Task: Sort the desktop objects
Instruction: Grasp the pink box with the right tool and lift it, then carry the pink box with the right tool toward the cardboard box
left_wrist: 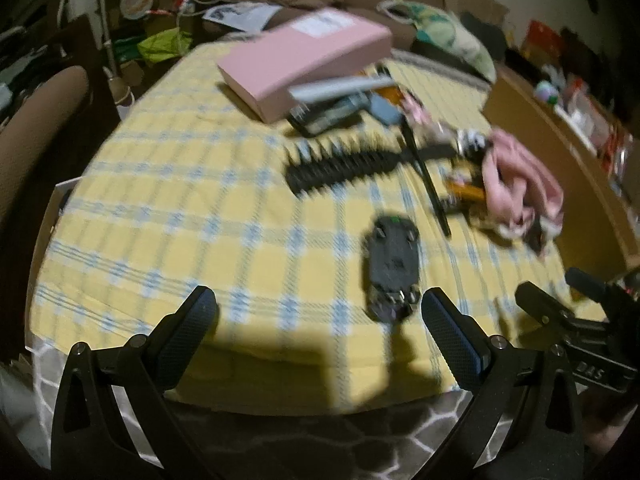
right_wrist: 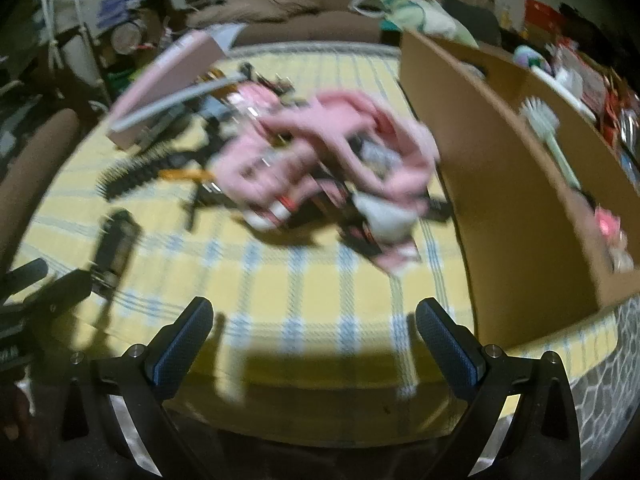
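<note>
A table under a yellow checked cloth (left_wrist: pixel 180 208) holds a pile of objects. In the left wrist view a black computer mouse (left_wrist: pixel 392 264) lies upside down just ahead of my left gripper (left_wrist: pixel 318 312), which is open and empty. Beyond it lie a black comb (left_wrist: pixel 340 164), a black pen (left_wrist: pixel 426 180), a pink cloth (left_wrist: pixel 516 184) and a pink box (left_wrist: pixel 308 56). My right gripper (right_wrist: pixel 314 320) is open and empty, short of the pink cloth (right_wrist: pixel 340 148) heaped on small items. The mouse (right_wrist: pixel 114 240) and comb (right_wrist: pixel 136 172) show at its left.
A cardboard box (right_wrist: pixel 520 208) stands on the right edge of the table and holds a white brush (right_wrist: pixel 548 132) and small items. A brown chair (left_wrist: pixel 36 128) stands at the left. Clutter fills the room behind. The other gripper (left_wrist: pixel 576 312) shows at the right.
</note>
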The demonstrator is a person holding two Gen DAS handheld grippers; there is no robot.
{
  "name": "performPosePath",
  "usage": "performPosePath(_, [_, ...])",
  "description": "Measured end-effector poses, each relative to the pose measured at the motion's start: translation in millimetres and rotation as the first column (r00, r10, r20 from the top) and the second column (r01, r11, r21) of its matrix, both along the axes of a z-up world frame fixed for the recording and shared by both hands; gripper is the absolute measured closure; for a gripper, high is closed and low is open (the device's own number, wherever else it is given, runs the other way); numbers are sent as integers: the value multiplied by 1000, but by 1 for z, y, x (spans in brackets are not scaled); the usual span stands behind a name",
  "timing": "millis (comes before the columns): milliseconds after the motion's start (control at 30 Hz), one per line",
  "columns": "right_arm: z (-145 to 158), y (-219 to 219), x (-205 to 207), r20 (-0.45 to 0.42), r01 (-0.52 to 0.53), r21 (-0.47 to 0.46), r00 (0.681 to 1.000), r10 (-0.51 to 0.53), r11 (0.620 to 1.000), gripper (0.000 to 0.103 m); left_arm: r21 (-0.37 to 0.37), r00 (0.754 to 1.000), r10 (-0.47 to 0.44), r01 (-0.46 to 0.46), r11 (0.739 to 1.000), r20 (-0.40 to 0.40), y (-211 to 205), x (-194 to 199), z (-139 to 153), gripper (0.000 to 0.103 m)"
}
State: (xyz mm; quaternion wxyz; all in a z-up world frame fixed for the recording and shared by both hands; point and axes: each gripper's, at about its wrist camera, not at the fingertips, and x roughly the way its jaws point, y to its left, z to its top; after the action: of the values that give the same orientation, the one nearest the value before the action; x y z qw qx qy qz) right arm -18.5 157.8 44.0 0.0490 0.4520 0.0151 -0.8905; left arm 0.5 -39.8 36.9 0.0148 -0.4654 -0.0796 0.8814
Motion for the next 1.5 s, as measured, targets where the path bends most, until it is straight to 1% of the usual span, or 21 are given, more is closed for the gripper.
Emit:
performPosePath(67, [18,-11,-4,-30,-43,-19,999,42,999,0,34,1000,8,-7,999,-25,-17,-8,13,0])
performPosePath(133, [32,-19,-9,-46,-76,-20,996,75,997,0,48,999,14,-12,999,-43,-29,-14,24,0])
performPosePath(300, [77,-36,-46,-79,-149,-41,986,146,988,0,22,997,31,-30,999,-71,-58,-47,44,0])
performPosePath(367, [91,-43,-66,-90,-167,-55,983,162,984,0,22,996,35,-33,999,-76,-67,-63,44,0])
performPosePath(500, [114,-57,-110,-96,-197,-105,978,188,975,0,14,997,34,-33,999,-66,-75,-91,36,0])
performPosePath(633, [122,-68,-150,-102,-216,-118,973,205,969,0,26,997,23,-21,999,-68,-77,-118,25,0])
performPosePath(733, [118,-78,-181,-86,-223,-128,973,214,966,0,59,997,18,-13,998,-76,-79,-135,18,0])
performPosePath(800, [110,-82,-205,-59,-210,-165,977,203,964,0,79,997,15,-9,997,-73,-79,-148,10,0])
performPosePath(967, [92,-84,-246,-3,-170,-246,985,175,954,0,86,998,7,-2,996,-63,-77,-172,-6,0])
performPosePath(1067, [77,-82,-265,40,-133,-320,987,154,938,1,88,998,4,1,996,-62,-77,-181,-12,0])
performPosePath(1133, [69,-79,-273,73,-105,-369,987,142,923,2,113,998,-1,8,994,-59,-78,-185,-16,0])
performPosePath(1167, [63,-78,-277,100,-84,-407,986,136,909,2,128,998,-5,12,992,-55,-77,-186,-19,0])
performPosePath(1200, [60,-78,-280,116,-69,-430,985,131,900,3,137,999,-10,17,990,-53,-77,-187,-21,2])
performPosePath(1233, [56,-77,-282,137,-49,-462,983,126,886,5,146,999,-17,25,989,-51,-75,-187,-23,5])
performPosePath(1267, [50,-75,-284,163,-28,-507,978,128,861,8,158,998,-29,37,987,-51,-74,-187,-24,5])
performPosePath(1300, [47,-75,-285,179,-16,-534,975,132,845,14,166,998,-37,45,985,-51,-73,-187,-24,5])
performPosePath(1333, [42,-75,-286,200,2,-565,970,135,825,20,172,998,-44,53,984,-53,-72,-187,-24,8])
performPosePath(1367, [40,-75,-286,215,16,-586,967,136,811,24,182,997,-54,63,981,-58,-72,-186,-23,10])
performPosePath(1433, [33,-73,-286,246,52,-631,960,135,774,40,195,996,-65,77,978,-64,-71,-184,-21,12])
performPosePath(1467, [30,-70,-286,257,75,-654,958,127,753,41,201,995,-69,81,976,-68,-71,-183,-20,12])
performPosePath(1500, [29,-69,-285,258,87,-667,959,119,740,44,208,995,-72,85,974,-71,-71,-182,-18,12])
